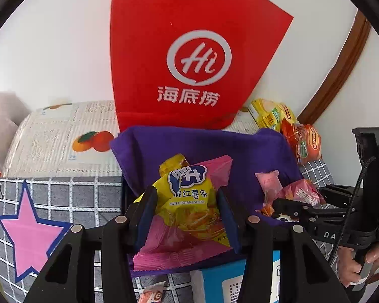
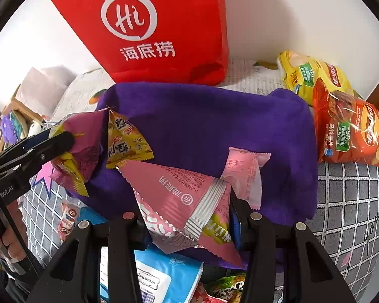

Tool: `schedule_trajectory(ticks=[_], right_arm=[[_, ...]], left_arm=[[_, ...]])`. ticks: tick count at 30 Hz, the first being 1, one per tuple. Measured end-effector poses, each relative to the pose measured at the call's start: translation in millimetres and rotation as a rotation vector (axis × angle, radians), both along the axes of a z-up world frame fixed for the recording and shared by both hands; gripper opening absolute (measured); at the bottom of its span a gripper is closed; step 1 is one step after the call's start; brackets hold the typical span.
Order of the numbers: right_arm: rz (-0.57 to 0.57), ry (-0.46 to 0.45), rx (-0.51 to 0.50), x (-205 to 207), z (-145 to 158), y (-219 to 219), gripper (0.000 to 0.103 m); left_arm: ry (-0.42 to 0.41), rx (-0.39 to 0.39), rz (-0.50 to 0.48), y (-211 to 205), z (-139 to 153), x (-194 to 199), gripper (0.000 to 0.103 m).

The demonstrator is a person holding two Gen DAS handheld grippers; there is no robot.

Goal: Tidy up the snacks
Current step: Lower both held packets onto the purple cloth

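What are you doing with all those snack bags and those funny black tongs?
A person is sorting snacks, with tongs in each hand. The left tongs pinch a yellow sweet potato stick bag with a pink wrapper behind it. The right tongs pinch a pink snack packet. Both are held over a purple cloth where other small packets lie. Two chip bags wait beside it, near a red bag.

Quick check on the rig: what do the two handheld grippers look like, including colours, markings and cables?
Both are matte black with blue finger pads and round silver bolt heads. The right gripper trails a black cable and shows white lettering; the left gripper carries partly hidden white lettering. No sleeves visible.
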State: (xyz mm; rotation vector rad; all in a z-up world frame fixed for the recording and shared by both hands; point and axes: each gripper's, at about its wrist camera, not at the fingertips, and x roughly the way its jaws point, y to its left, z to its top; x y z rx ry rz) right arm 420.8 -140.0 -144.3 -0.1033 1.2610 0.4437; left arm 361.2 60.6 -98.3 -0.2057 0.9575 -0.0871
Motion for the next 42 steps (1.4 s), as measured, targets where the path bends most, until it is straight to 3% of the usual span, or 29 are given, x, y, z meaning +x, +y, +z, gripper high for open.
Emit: schedule_trajectory(ticks=[6, 33, 37, 42], right_arm=[[-0.029, 0.013, -0.03, 3, -4, -2, 0.046], [0.049, 0.047, -0.136, 1, -30, 20, 0.047], [0.052, 0.043, -0.144, 2, -30, 22, 0.048], [0.046, 0.024, -0.155, 2, -28, 21, 0.057]], left_arm=[[0.018, -0.003, -0.013, -5, -5, 0, 0.047], [0.048, 0.049, -0.013, -13, -18, 6, 0.047], [0.046, 0.048, -0.012, -13, -18, 5, 0.047], [0.055, 0.046, -0.015, -13, -19, 7, 0.047]])
